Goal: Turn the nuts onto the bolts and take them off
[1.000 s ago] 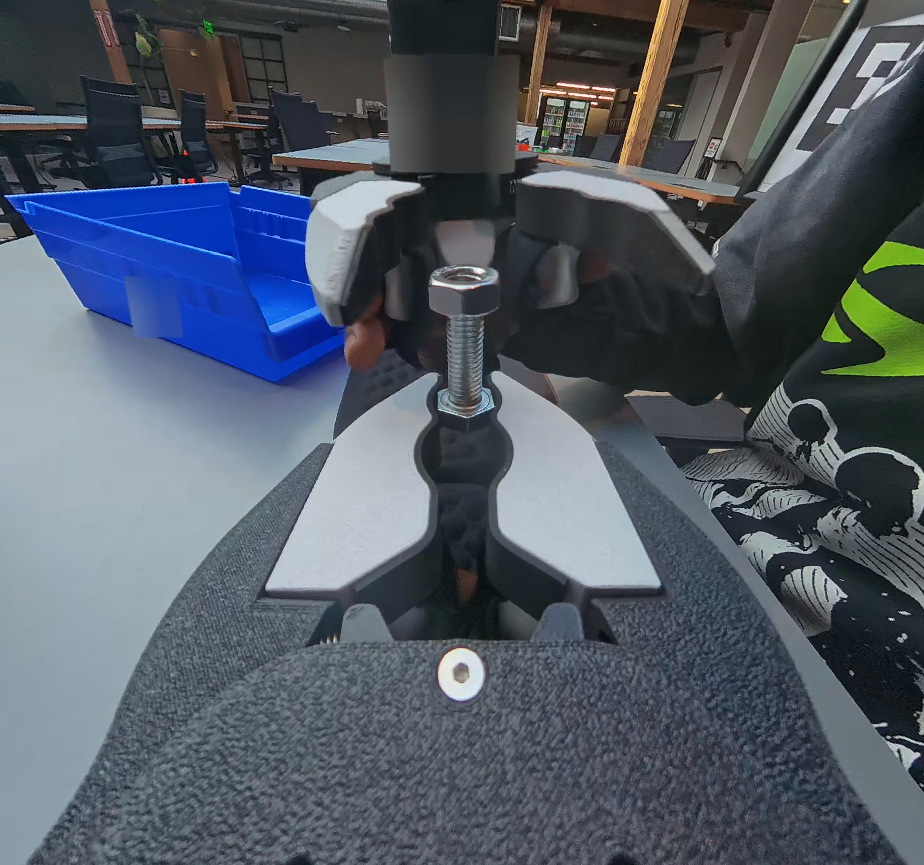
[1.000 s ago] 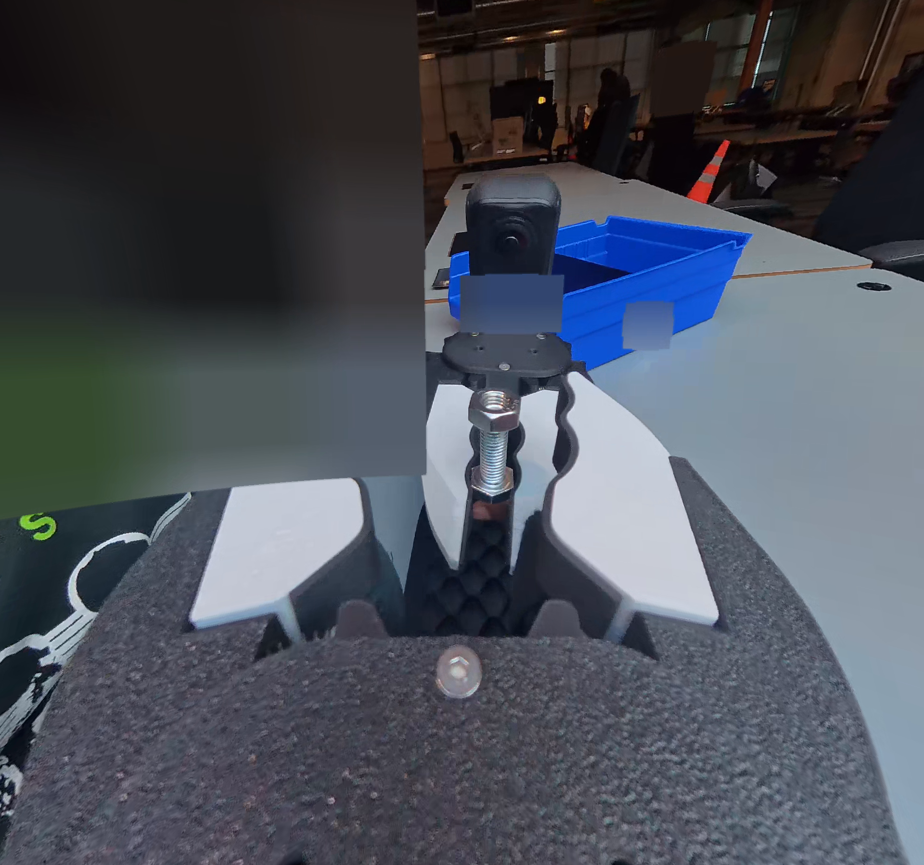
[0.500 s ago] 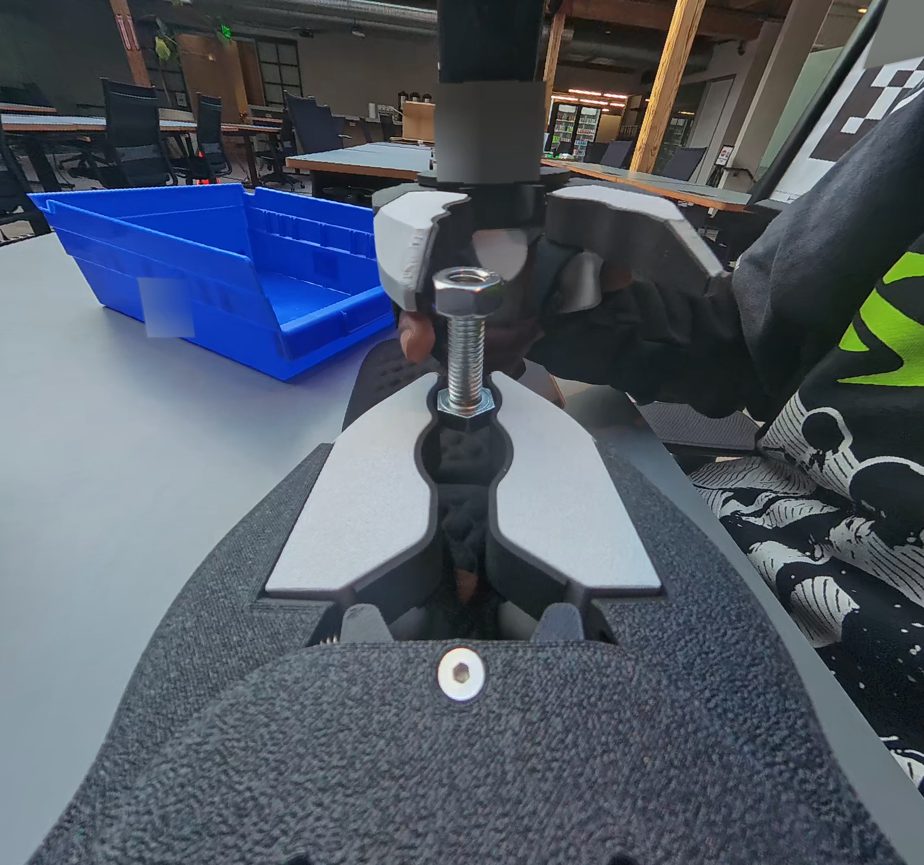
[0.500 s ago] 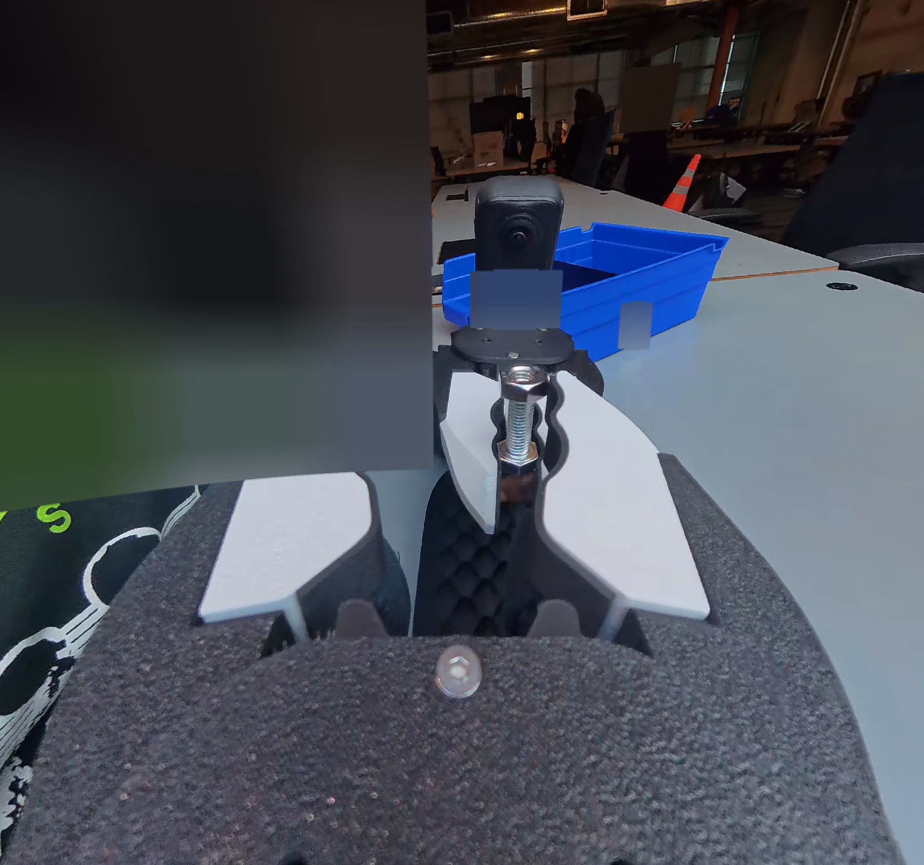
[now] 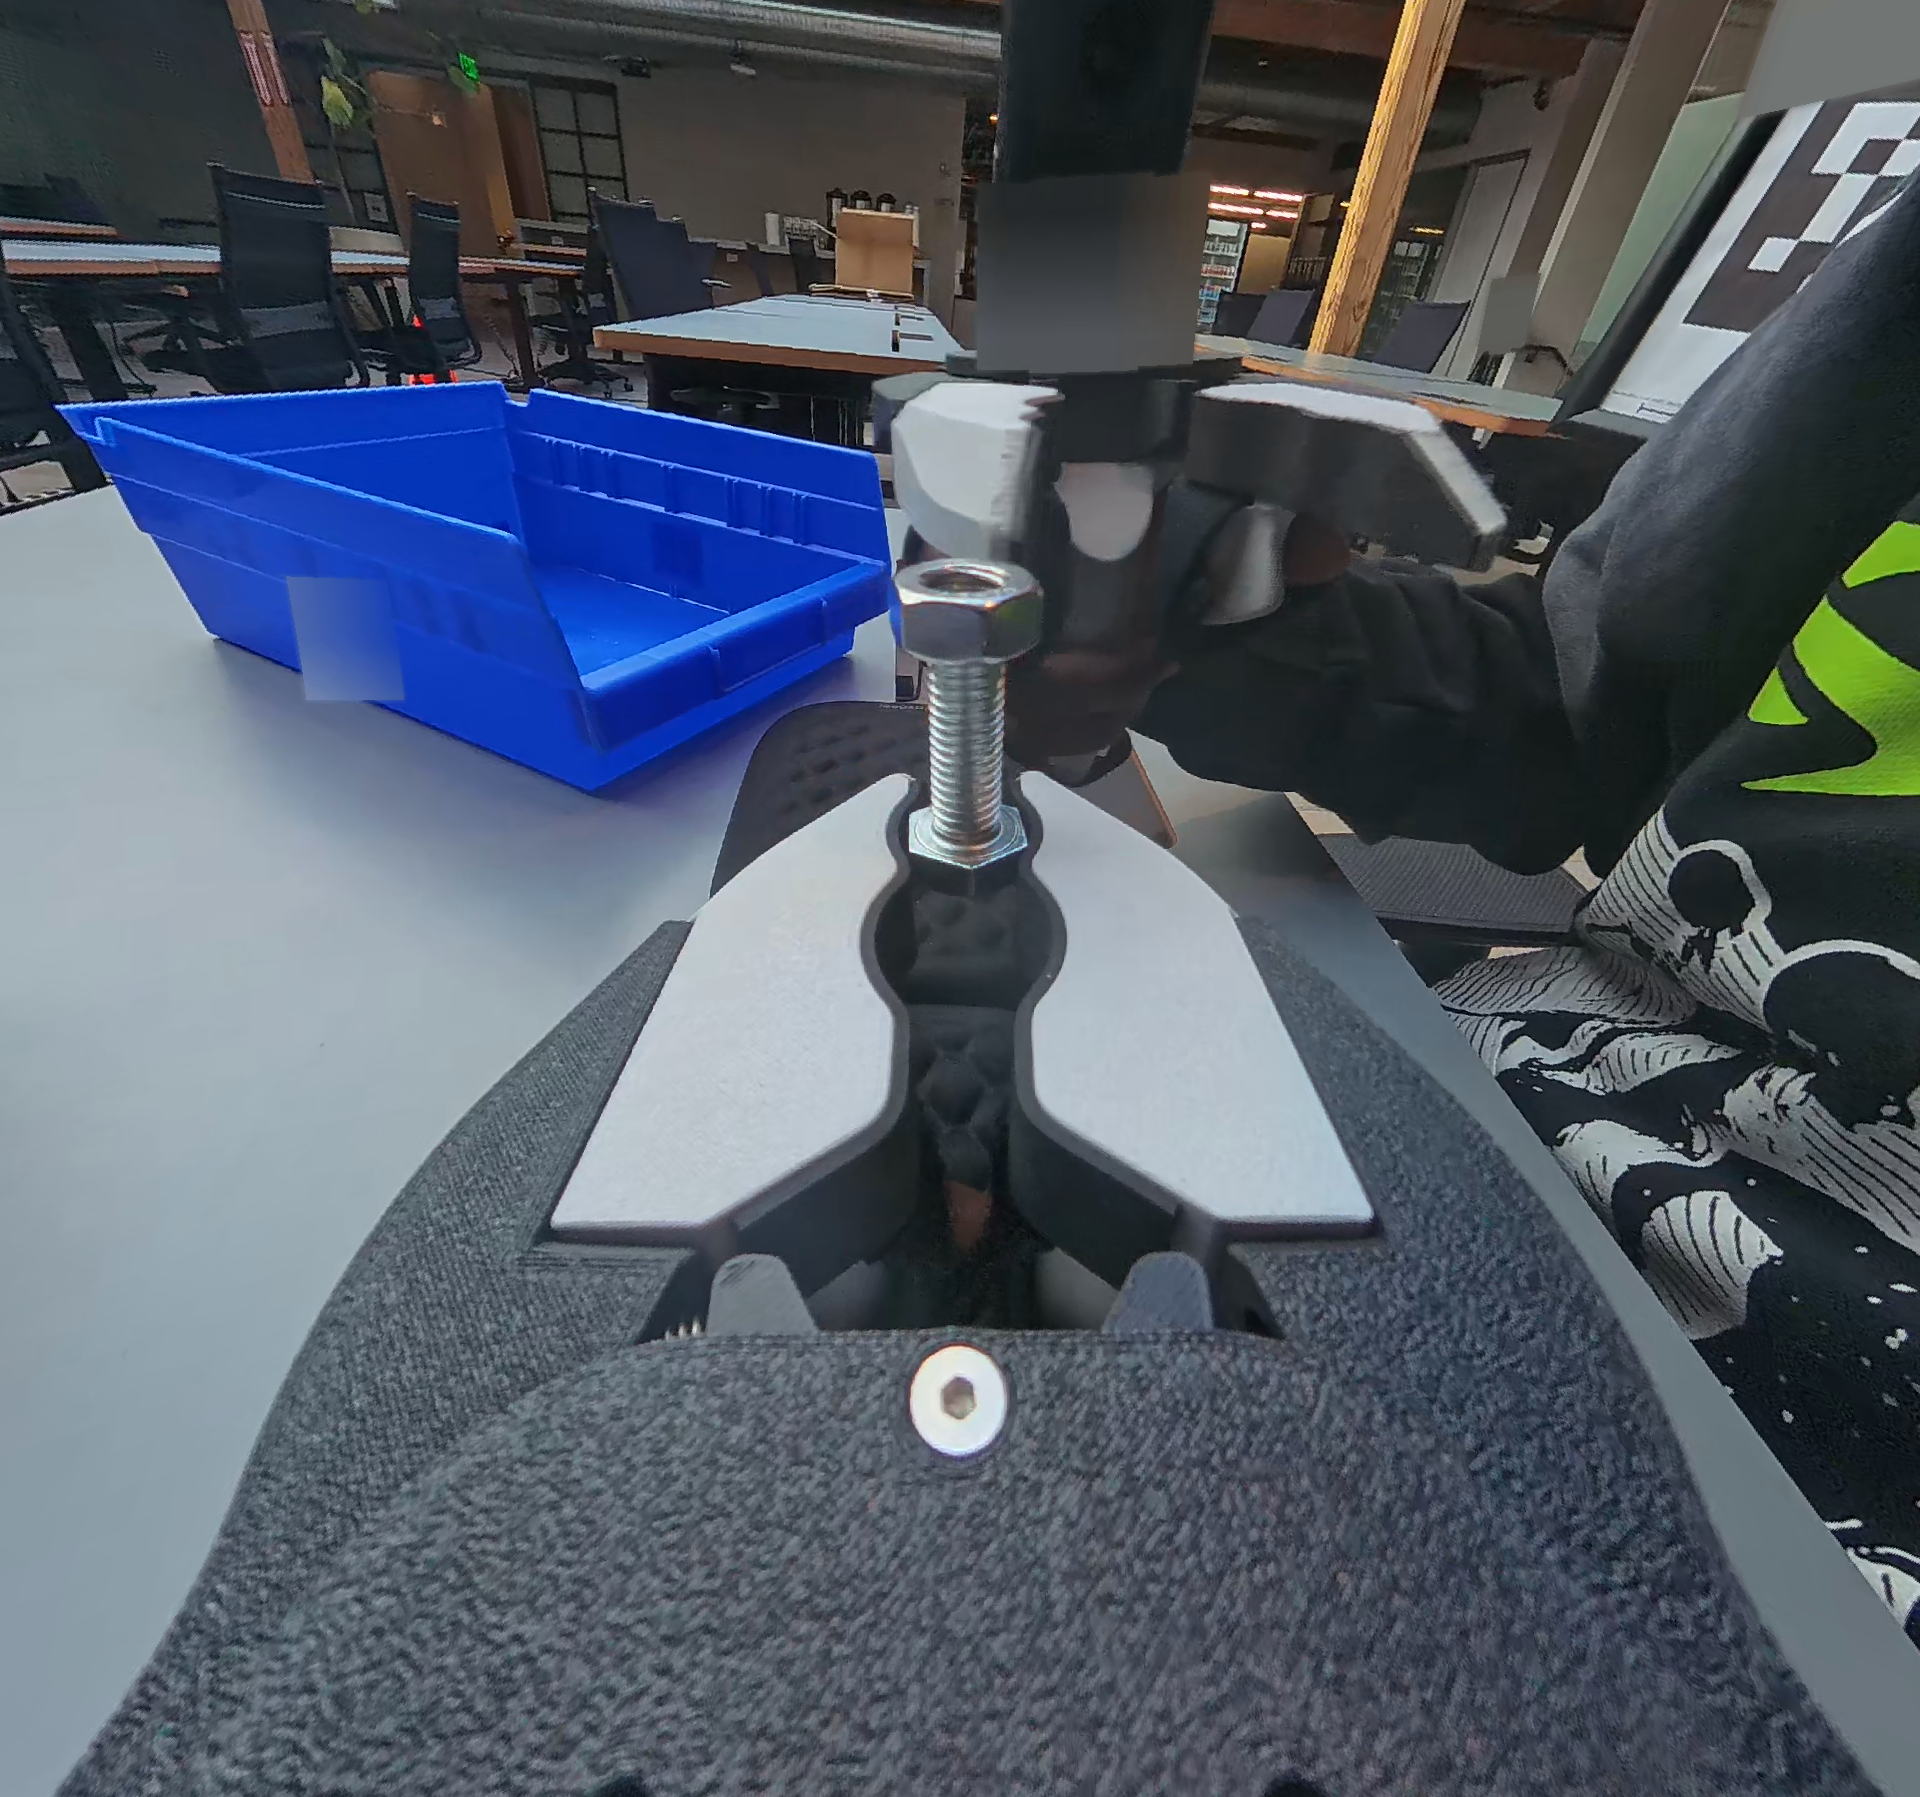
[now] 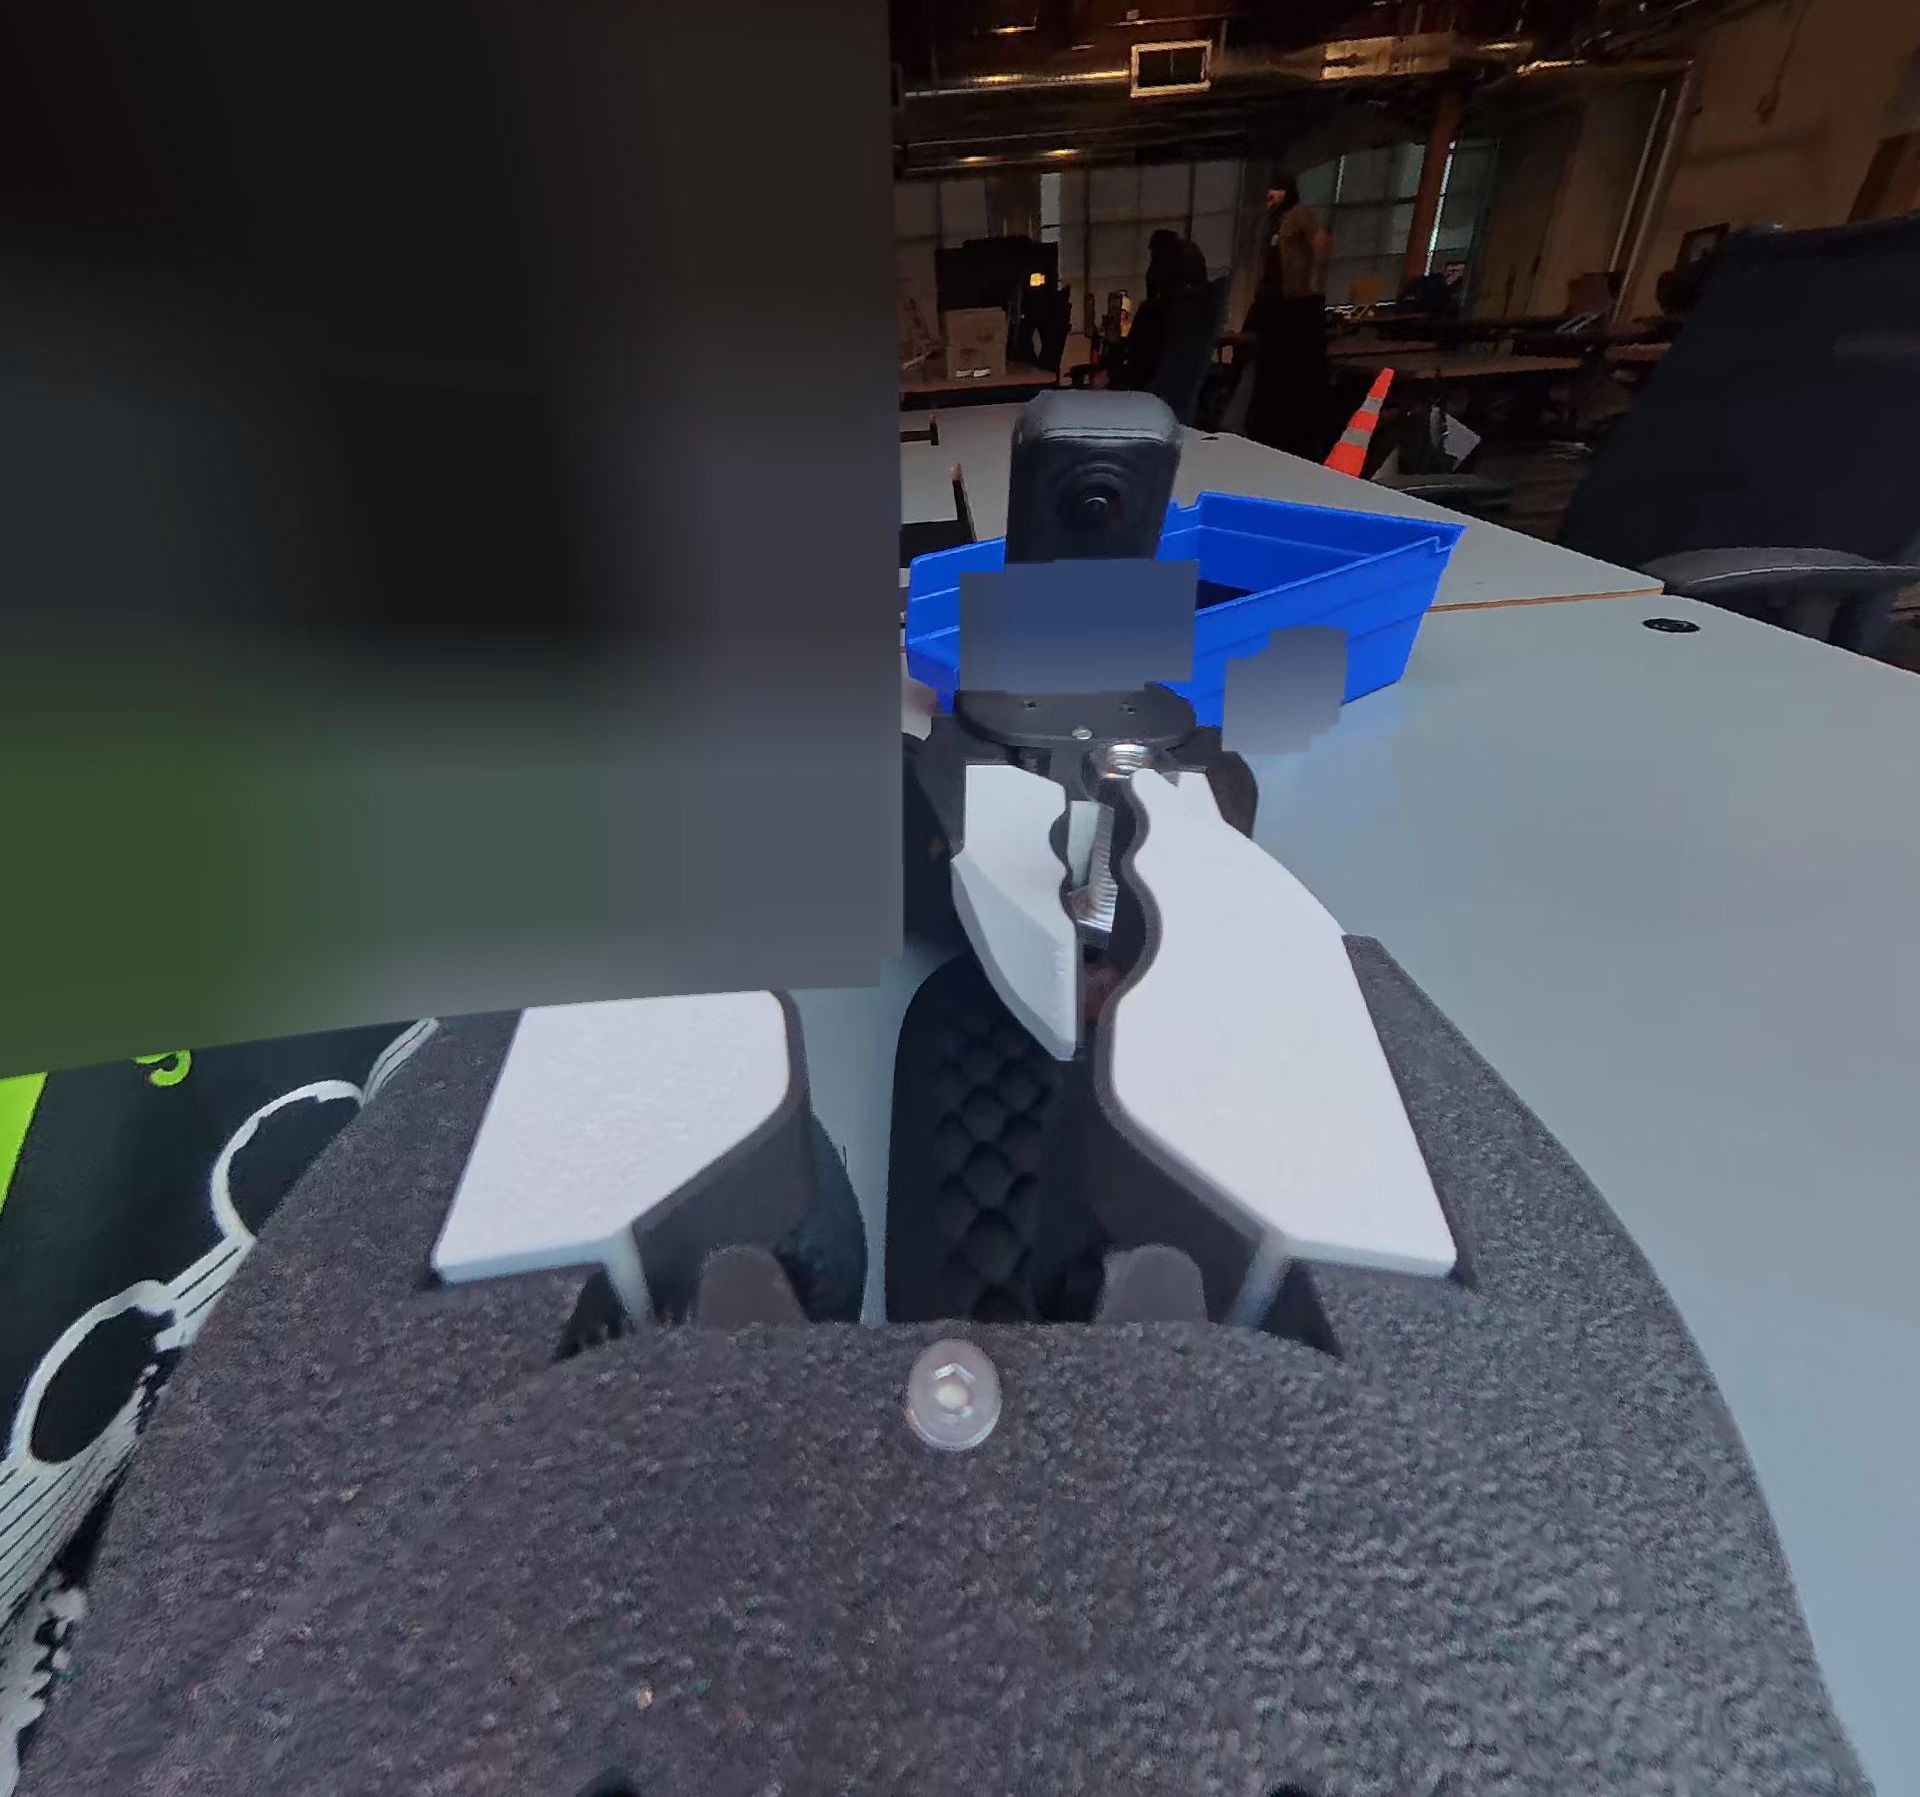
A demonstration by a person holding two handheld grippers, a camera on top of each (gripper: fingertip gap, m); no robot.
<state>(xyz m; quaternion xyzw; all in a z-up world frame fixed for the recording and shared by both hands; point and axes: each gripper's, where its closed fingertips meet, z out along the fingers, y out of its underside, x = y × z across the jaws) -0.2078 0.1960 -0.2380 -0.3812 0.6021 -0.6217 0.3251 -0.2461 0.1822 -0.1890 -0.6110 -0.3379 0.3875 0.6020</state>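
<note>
Above the grey table, the left claw is clenching the head of a bolt that is standing upright, with a hex nut sitting at the top of its thread. The right claw is standing released, just right of the nut and clear of it. A blue bin is resting on the table, far left.

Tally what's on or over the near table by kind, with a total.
Bolt: 1
Nut: 1, at the bolt's upper end
Bin: 1, blue
Gripper: 2, left shut on the bolt's head, right open and clear of the nut
Total: 5
</note>
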